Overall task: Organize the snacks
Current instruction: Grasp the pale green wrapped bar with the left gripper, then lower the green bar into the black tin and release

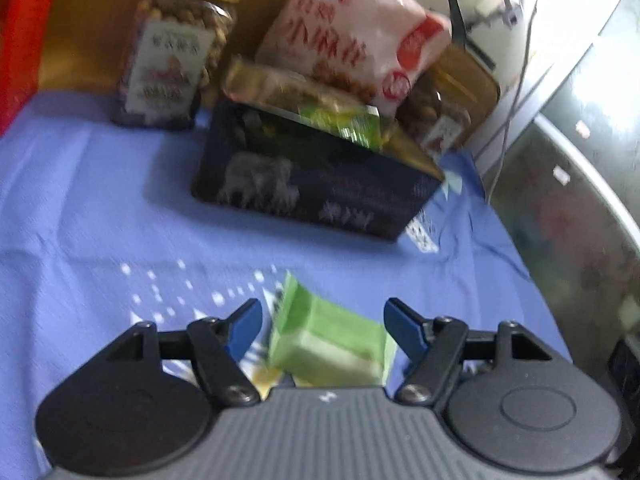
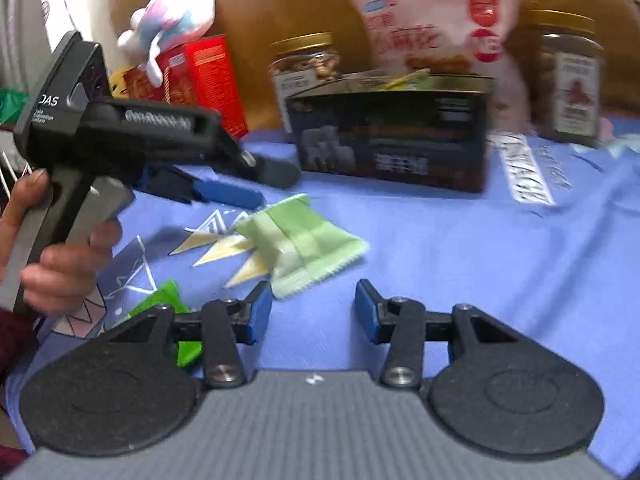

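A pale green snack packet point(image 1: 328, 344) lies on the blue cloth between the spread fingers of my left gripper point(image 1: 322, 326), which is open. The same packet point(image 2: 300, 246) lies just ahead of my right gripper point(image 2: 314, 312), which is open and empty. The left gripper point(image 2: 248, 188) hovers over the packet's far left side in the right wrist view. A dark tin box point(image 1: 316, 176) with elephant pictures stands behind, open, with snack packets point(image 1: 340, 120) inside; it also shows in the right wrist view point(image 2: 392, 140).
A pink snack bag point(image 1: 352, 32) leans behind the box. Nut jars point(image 1: 176, 60) point(image 2: 572, 76) stand at either side. A bright green packet point(image 2: 168, 304), a red carton point(image 2: 200, 76) and a plush toy point(image 2: 172, 24) are at left. A metal edge point(image 1: 580, 160) borders the cloth.
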{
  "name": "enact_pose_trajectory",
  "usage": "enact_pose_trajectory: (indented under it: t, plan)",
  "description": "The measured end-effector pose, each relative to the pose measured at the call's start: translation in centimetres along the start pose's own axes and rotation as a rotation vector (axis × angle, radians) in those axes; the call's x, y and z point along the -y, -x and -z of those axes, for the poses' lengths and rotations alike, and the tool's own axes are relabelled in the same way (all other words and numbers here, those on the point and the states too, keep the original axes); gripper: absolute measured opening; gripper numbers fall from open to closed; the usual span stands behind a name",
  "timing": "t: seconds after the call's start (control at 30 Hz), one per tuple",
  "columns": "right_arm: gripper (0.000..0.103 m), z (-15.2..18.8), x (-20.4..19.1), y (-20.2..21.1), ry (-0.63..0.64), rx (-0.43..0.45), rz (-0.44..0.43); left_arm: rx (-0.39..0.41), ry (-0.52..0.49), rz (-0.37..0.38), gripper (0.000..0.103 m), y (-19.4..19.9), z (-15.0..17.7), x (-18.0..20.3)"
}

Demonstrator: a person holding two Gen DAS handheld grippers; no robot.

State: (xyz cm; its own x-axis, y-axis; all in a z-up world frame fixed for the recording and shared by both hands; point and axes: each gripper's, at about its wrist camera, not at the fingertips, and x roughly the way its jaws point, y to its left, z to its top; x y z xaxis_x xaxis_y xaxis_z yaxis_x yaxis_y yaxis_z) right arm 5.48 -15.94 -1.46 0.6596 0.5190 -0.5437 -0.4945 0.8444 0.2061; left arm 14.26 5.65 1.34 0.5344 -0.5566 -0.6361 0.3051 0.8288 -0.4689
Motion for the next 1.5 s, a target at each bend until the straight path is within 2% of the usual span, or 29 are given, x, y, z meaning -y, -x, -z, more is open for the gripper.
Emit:
enact_pose_trajectory:
  t: [0.13,0.17,0.23,0.3,0.33,0.37,0.47,0.6,0.7,0.93,1.1,1.3,1.4,1.43,1.5]
  plan:
    - [0.050,-0.6,-0.7,-1.2,0.034,-0.005,-0.011,-0.007,-0.050,-0.005,0.066,-0.3,1.6,1.5]
    - [0.050,-0.6,-0.9,-1.2,0.047,-0.001,-0.008,-0.015,-0.043,0.013,0.066,-0.3,2.0,1.8]
    - [0.049,-0.1,-0.6,-0.6,0.048,0.015,0.001,-0.011,-0.045,-0.002,0.066,-0.1,2.5,2.4]
    - [0.047,0.1,-0.2,-0.2,0.019,0.027,-0.004,-0.006,-0.035,0.002,0.066,-0.1,2.8,2.5]
    - [0.040,0.2,0.2,0.0,-0.003,0.034,-0.003,-0.007,-0.023,0.007,0.066,0.0,2.9,2.6]
    - [0.037,0.2,0.5,0.1,-0.021,0.040,0.004,-0.009,-0.013,0.016,0.065,0.2,2.9,2.6]
    - [0.037,0.3,1.0,0.8,-0.048,0.063,0.006,0.003,-0.018,0.030,0.063,0.4,2.3,3.5]
    - [0.037,-0.6,0.9,2.3,-0.019,0.140,0.030,0.053,-0.055,0.052,0.063,1.4,0.6,5.0]
    - [0.037,-2.5,1.4,3.0,-0.002,0.207,0.037,0.083,-0.077,0.056,0.063,1.7,-1.7,5.9]
    - [0.037,-7.5,4.1,1.3,0.015,0.280,0.054,0.139,-0.102,0.023,0.063,-0.4,-7.5,6.8]
    - [0.037,-10.4,6.2,-1.9,-0.007,0.266,0.041,0.149,-0.058,-0.031,0.064,-2.7,-10.8,5.1]
    - [0.040,-12.3,6.2,-7.4,0.012,0.200,0.006,0.151,0.006,-0.169,0.069,-4.5,-12.1,1.9]
    - [0.045,-12.1,5.8,-8.4,0.015,0.195,-0.013,0.160,0.026,-0.154,0.070,-3.9,-11.8,0.9]
    - [0.049,-12.0,5.7,-8.2,0.011,0.201,-0.016,0.169,0.020,-0.156,0.070,-3.4,-11.6,0.9]
    - [0.050,-11.6,5.7,-7.3,0.002,0.220,-0.024,0.191,0.009,-0.140,0.070,-2.1,-11.1,1.1]
